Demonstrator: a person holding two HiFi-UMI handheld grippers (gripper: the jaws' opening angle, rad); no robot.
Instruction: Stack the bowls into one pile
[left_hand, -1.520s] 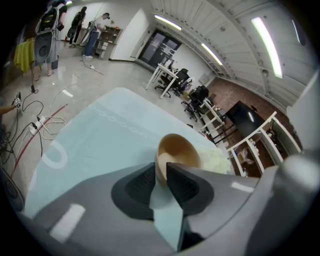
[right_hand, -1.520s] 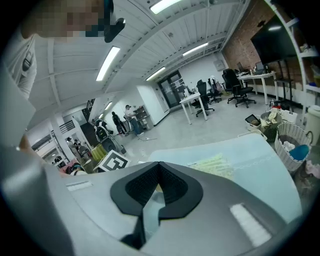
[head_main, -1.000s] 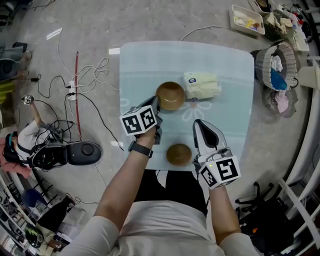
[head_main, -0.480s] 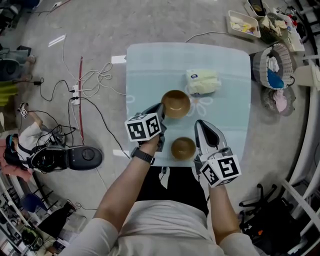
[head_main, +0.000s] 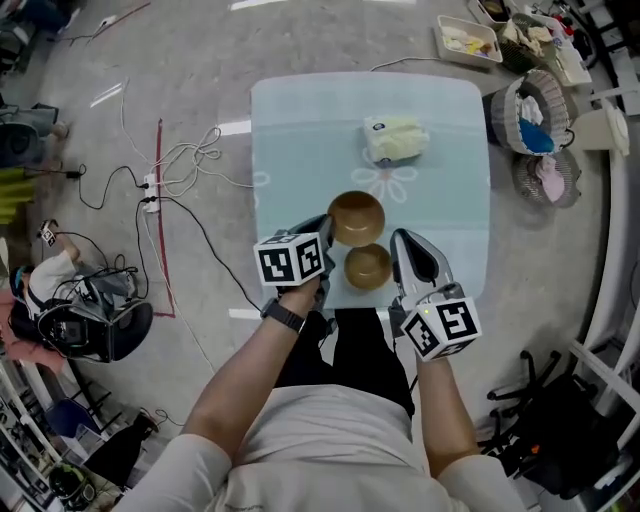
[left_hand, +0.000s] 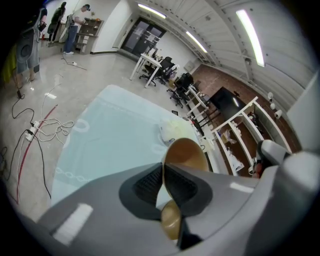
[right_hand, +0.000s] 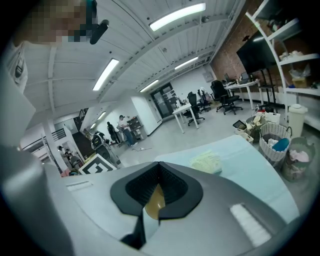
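Note:
Two brown wooden bowls are on the pale blue table (head_main: 300, 130). The larger bowl (head_main: 357, 216) lies mid-table, and my left gripper (head_main: 325, 230) is shut on its left rim. In the left gripper view that rim (left_hand: 184, 152) runs between the closed jaws of the left gripper (left_hand: 163, 172), with the smaller bowl (left_hand: 171, 223) below. The smaller bowl (head_main: 368, 266) sits just in front of the larger one, close to its rim. My right gripper (head_main: 397, 252) is shut on its right rim. The right gripper (right_hand: 157, 192) shows a sliver of brown bowl (right_hand: 154, 201) between its pads.
A pale yellow soft packet (head_main: 395, 138) lies at the table's far side. Wicker baskets (head_main: 530, 105) and a tray (head_main: 466, 38) stand on the floor to the right. Cables (head_main: 170, 160) and a black device (head_main: 90, 325) lie to the left.
The smaller bowl has moved from the table's front edge up to the larger bowl, carried by the right gripper. The left gripper stays on the larger bowl's rim.

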